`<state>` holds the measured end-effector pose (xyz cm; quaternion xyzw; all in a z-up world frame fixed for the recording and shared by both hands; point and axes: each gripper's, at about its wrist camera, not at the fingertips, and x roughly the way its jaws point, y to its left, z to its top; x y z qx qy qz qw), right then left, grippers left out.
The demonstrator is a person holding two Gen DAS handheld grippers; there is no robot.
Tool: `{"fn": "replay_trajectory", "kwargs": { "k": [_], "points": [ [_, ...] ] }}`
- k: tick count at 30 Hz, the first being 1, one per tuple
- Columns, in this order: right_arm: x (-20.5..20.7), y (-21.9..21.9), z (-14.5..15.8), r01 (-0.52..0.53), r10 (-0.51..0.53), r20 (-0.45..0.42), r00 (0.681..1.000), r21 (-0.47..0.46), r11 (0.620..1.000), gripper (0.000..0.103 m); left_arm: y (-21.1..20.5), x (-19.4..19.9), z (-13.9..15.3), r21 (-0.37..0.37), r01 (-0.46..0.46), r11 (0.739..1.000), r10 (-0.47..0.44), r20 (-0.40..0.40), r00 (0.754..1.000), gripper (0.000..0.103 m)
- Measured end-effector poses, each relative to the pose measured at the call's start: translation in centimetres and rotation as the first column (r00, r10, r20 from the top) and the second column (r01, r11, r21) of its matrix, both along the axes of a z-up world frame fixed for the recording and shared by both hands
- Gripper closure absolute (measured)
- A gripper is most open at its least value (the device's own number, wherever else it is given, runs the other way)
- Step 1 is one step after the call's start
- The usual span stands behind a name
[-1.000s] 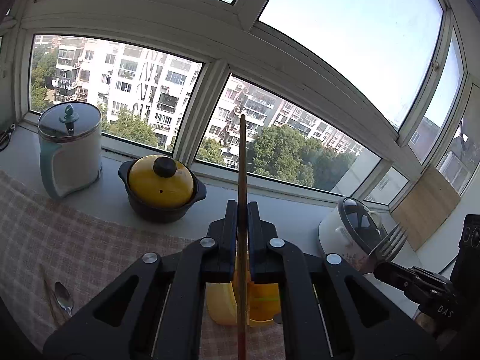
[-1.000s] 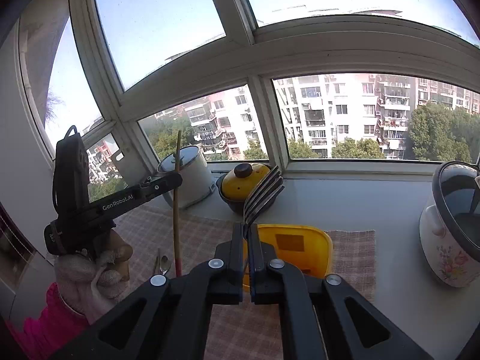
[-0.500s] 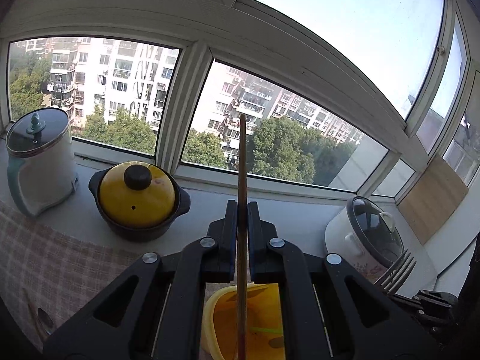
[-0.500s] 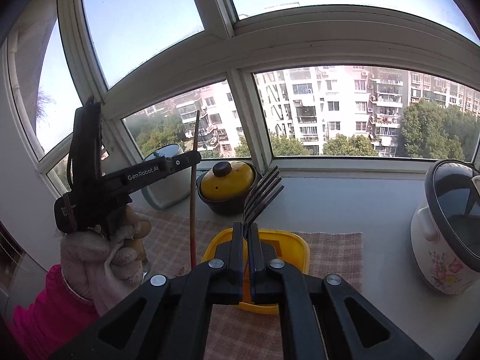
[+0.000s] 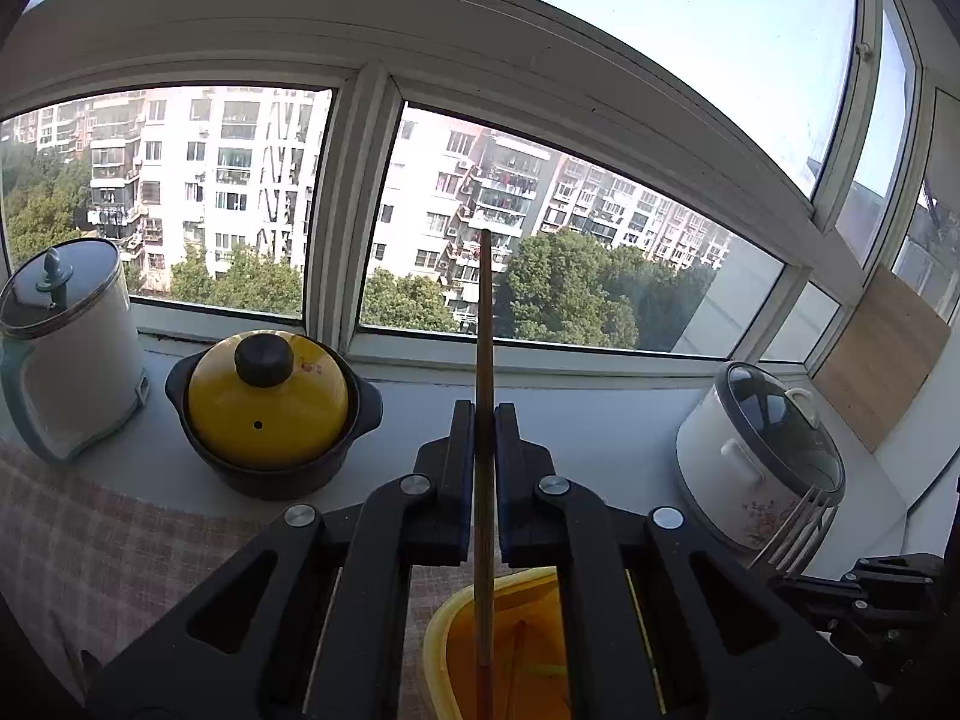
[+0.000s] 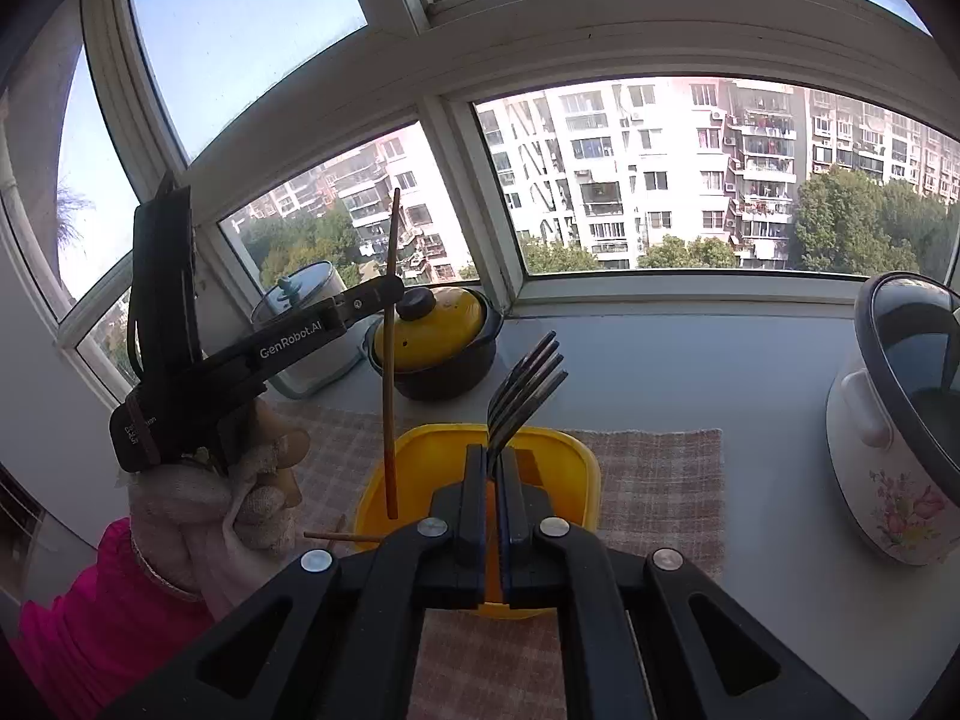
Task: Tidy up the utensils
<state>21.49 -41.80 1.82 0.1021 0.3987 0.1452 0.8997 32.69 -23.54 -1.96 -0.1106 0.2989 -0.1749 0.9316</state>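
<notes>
We note the left hand-held gripper (image 5: 483, 420) clamped on a thin brown wooden chopstick (image 5: 483, 360) upright over the yellow plastic tub (image 6: 432, 456) on the table (image 6: 690, 372), right hand-held gripper (image 6: 493, 468) pinching several dark metal forks (image 6: 525, 387) just nearer.

container (image 6: 558, 450) on cloth (image 6: 654, 480), pot (image 6: 435, 342) behind, cooker (image 6: 894, 420) right
</notes>
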Motion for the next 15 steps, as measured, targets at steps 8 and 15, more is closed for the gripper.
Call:
{"fn": "replay_trajectory", "kwargs": {
  "k": [8,15],
  "points": [
    [0.3,0.2,-0.7,0.000,0.001,-0.027,1.000,0.003,1.000,0.103,1.5,-0.9,-0.6,-0.012,-0.006,1.000,0.006,-0.021,1.000,0.099],
    [0.2,0.4,-1.4,-0.006,0.006,-0.048,0.999,0.010,1.000,0.101,1.7,-1.8,-0.3,-0.009,0.015,1.000,-0.016,-0.031,0.999,0.099]
  ]
}}
